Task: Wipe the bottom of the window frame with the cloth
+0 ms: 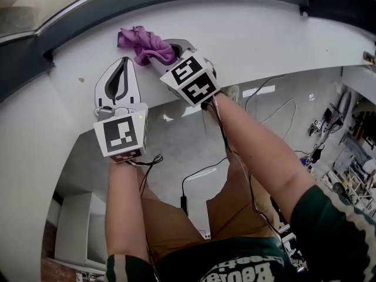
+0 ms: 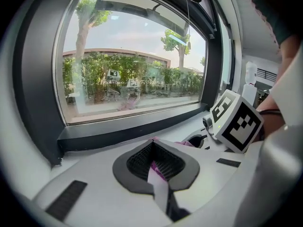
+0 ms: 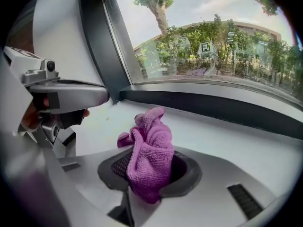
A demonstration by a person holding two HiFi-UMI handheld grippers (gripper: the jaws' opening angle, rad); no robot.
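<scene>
The cloth (image 3: 147,157) pinched between the right gripper's (image 3: 149,174) fingers (image 3: 213,197) is purple microfibre: nubbly, looped and matt. The fingers themselves are smooth white plastic with a dull sheen; their pads (image 3: 189,174) are dark grey and rubbery-looking, with a fine grid texture. Ahead of the fingers the sill (image 3: 236,141) is smooth and white with a soft gloss. Beyond it the frame (image 3: 213,108) is dark and matt — the glass (image 3: 213,46) glossy, throwing reflections.

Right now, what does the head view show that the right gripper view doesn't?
Only the head view: the person's arms, the marker cubes and the floor below. Only the right gripper view: trees outside the glass, and the right hand-held gripper shut on the cloth. Both: the purple cloth, white sill, dark frame.
</scene>
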